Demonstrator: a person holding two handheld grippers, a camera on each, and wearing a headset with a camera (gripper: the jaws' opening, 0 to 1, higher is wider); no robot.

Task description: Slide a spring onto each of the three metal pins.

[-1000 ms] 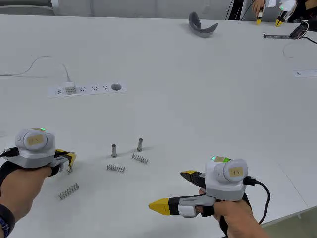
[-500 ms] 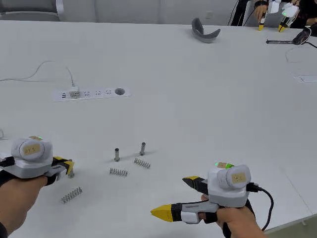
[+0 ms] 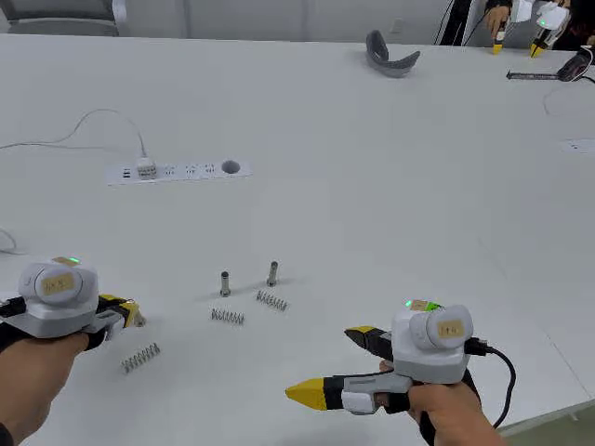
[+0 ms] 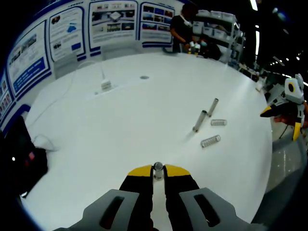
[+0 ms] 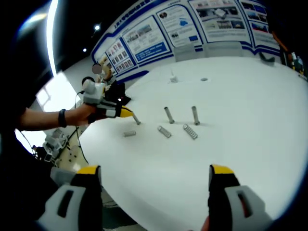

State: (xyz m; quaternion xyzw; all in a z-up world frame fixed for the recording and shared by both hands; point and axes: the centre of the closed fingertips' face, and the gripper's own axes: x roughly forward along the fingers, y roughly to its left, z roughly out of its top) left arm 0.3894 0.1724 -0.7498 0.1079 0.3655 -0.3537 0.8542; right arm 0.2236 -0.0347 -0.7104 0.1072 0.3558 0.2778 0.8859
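Observation:
Two metal pins stand upright mid-table, one on the left [image 3: 225, 283] and one on the right [image 3: 272, 273]. Three springs lie flat nearby: one [image 3: 227, 317] in front of the left pin, one [image 3: 271, 301] in front of the right pin, and one [image 3: 140, 358] further left. My left gripper [image 3: 130, 313] is shut on a third pin [image 4: 158, 169], held just above the table to the left of the standing pins. My right gripper [image 3: 333, 364] hangs open with nothing in it, near the table's front edge, to the right of the springs.
A white power strip [image 3: 177, 171] with a plugged-in cable lies behind the pins. A grey curved band [image 3: 390, 51] rests at the far side. A person's hands with other grippers [image 3: 521, 20] work at the far right corner. The table's front edge [image 3: 548, 413] runs close to my right hand.
The head camera has shifted. My left gripper with its pin has drawn slightly toward me and away from the standing pins. The right gripper has barely moved.

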